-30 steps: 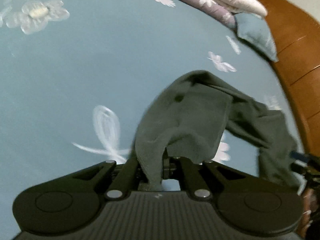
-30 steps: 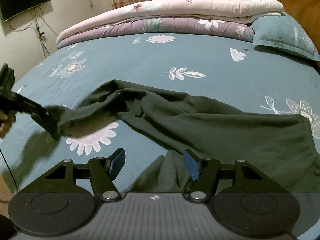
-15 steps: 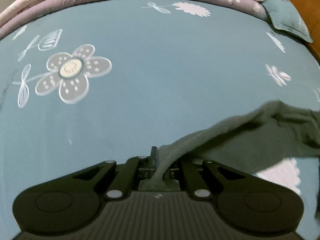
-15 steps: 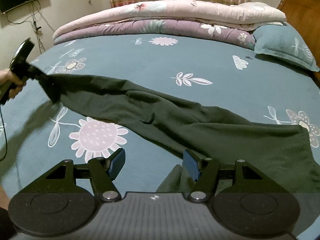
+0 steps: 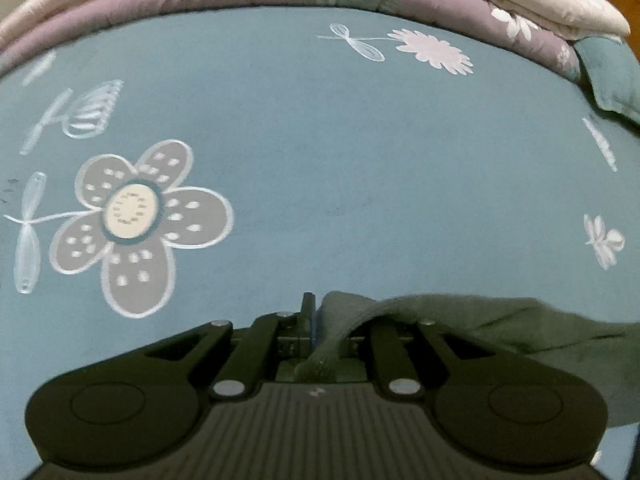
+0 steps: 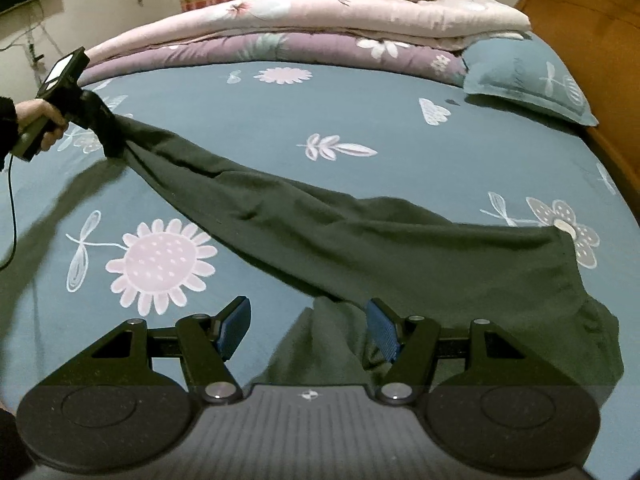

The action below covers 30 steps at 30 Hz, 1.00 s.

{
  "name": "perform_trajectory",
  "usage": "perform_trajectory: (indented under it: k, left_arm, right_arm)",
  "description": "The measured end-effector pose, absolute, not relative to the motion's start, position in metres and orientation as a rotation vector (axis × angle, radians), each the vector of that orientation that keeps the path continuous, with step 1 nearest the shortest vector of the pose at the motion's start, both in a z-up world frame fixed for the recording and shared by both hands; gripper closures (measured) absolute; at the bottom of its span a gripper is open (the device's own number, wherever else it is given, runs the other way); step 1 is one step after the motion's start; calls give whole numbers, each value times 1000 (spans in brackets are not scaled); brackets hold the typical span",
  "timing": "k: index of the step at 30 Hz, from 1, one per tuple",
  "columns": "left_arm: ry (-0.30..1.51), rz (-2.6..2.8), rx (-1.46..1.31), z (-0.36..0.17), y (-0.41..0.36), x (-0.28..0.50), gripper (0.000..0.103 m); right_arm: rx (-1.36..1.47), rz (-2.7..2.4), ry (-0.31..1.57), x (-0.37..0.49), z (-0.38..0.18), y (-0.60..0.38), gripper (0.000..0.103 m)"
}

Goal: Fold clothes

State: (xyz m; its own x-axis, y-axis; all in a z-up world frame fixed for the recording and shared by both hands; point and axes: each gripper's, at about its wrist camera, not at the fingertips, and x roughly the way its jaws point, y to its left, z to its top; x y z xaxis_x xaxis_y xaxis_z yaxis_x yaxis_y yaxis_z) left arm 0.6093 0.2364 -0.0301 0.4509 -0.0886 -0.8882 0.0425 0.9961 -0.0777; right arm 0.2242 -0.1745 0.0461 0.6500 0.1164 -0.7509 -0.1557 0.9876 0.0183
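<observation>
A dark green garment (image 6: pixel 360 248) lies stretched across a blue flowered bed sheet (image 6: pixel 360 120), pulled out long from the lower right toward the left edge of the bed. The left gripper (image 5: pixel 320 320) has its jaws nearly together with one end of the garment between them; the jaws are opening at this moment, and the cloth still runs through the narrow gap and drapes off to the right over the gripper's right finger. In the right wrist view the same gripper appears at far left, held in a person's hand (image 6: pixel 40 120) with a dark sleeve, the cloth bunched at its tip and lifted clear of the sheet there.

The right gripper (image 6: pixel 308 328) hangs over the near end of the garment with its jaws wide apart. Its two blue pads (image 6: pixel 234 326) stand on either side of a fold of the cloth; the right pad sits just against the fabric's edge, the left one is apart from it, and nothing is clamped.

Count: one garment, two grippers. At the far side of the bed lie two folded quilts, a purple quilt (image 6: pixel 320 50) beneath a pink quilt (image 6: pixel 320 12), with one blue pillow (image 6: pixel 528 76) beside them, near a wooden headboard (image 6: pixel 592 32).
</observation>
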Motion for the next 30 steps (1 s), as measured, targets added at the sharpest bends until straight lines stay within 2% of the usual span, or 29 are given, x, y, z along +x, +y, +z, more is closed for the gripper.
perform_trajectory:
  k: [2,8,14,21,28,30]
  left_arm:
    - [1085,-67,-40,-30,238,612,80]
    - [1016,40,-181,-9,280,615,62]
    - [986,-48,-409,-17,301,587,62]
    - [1016,-124,-724,-81,292,559,63]
    - [884,-69,-905,-111,300,561,63]
    - [865,-39,-869,-110,294,563,74]
  right_arm:
    - [-43,149,857,223,45,-176,34]
    - [-44,155,868,225,42,-173,34]
    - [-52,193,864,231,41,-164,34]
    - [-66,223,863,237,42,-156,34]
    - [-79,213,853,232,47,-155,34]
    - [-80,199,859,231,46,-156,34]
